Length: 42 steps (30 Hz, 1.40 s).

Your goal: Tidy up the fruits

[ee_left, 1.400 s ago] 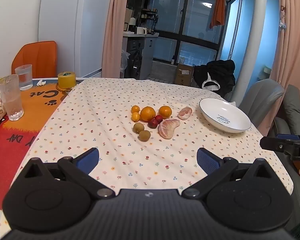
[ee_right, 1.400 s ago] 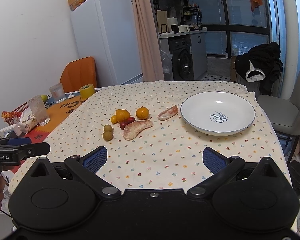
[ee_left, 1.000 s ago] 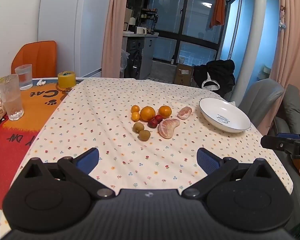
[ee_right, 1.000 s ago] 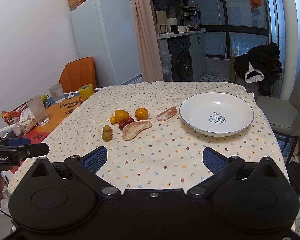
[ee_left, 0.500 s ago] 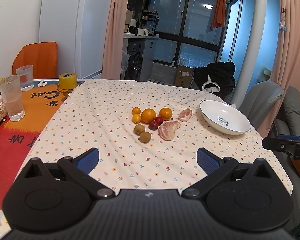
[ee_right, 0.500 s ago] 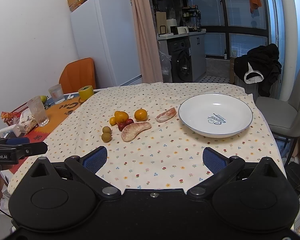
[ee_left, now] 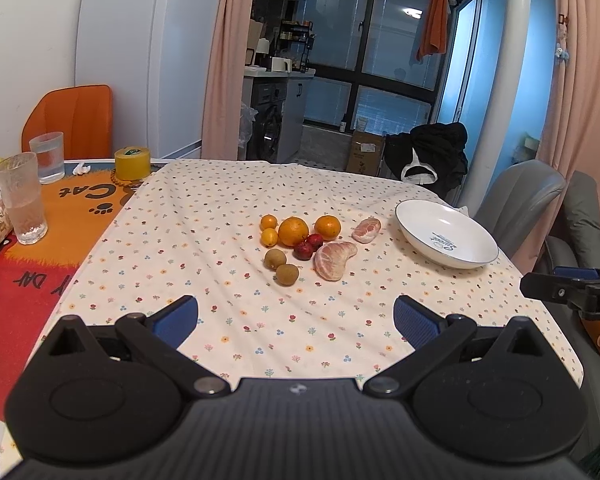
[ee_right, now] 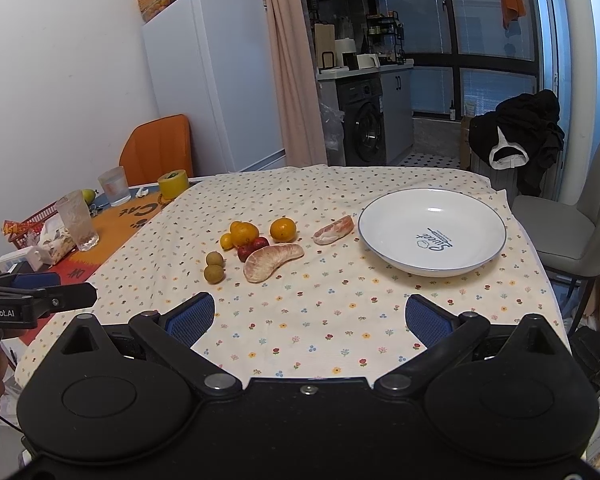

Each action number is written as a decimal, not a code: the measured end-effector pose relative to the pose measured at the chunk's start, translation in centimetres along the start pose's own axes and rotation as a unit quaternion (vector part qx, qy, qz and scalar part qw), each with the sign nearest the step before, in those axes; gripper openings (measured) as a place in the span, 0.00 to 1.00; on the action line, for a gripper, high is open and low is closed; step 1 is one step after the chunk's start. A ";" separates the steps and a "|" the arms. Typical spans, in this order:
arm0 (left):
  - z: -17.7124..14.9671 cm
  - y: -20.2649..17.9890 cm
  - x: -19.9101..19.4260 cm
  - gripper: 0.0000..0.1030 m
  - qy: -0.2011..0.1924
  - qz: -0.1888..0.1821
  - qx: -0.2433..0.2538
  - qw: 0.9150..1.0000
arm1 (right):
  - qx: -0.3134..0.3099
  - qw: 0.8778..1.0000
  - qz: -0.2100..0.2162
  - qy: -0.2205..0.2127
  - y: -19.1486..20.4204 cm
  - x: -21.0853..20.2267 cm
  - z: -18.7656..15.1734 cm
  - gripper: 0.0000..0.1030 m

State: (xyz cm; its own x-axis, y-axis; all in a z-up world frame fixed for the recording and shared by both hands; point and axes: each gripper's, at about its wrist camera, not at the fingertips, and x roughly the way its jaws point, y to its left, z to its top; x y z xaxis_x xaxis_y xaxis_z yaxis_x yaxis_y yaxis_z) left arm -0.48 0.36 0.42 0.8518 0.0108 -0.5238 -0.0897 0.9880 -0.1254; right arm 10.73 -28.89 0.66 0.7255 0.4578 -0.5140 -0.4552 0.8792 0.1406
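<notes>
Your left gripper point(ee_left: 296, 318) and right gripper point(ee_right: 310, 318) hang at the table's near edge, jaws spread, holding nothing. Beyond them the fruits point(ee_right: 256, 250) cluster mid-cloth, two possibly kiwis nearest. The empty white plate point(ee_right: 432, 236) sits to their right, apart.

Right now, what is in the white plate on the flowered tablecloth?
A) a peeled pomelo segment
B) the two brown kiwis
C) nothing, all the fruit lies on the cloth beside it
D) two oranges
C: the white plate shows only its printed logo, while the oranges, the peeled pomelo segment and the brown kiwis all lie on the tablecloth to its left.
</notes>
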 end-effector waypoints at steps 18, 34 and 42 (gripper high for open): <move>0.7 -0.3 2.0 1.00 0.006 0.002 0.008 1.000 | 0.000 1.000 0.012 0.017 -0.3 2.3 0.4 1.00; 1.8 -0.1 6.2 1.00 0.023 0.003 0.007 1.000 | 0.000 0.999 0.028 0.040 -0.5 6.2 1.0 1.00; 2.1 0.4 8.4 1.00 0.031 0.002 0.001 1.000 | 0.005 0.997 0.051 0.056 -0.2 8.4 1.3 1.00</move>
State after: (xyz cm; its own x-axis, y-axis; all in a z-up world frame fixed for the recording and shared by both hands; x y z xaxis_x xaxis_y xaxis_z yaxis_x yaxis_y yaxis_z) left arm 7.66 1.20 -2.26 0.8177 0.0043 -0.5756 -0.0910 0.9884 -0.1219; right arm 17.59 -25.09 -2.62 0.6124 0.5284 -0.5881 -0.5190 0.8298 0.2051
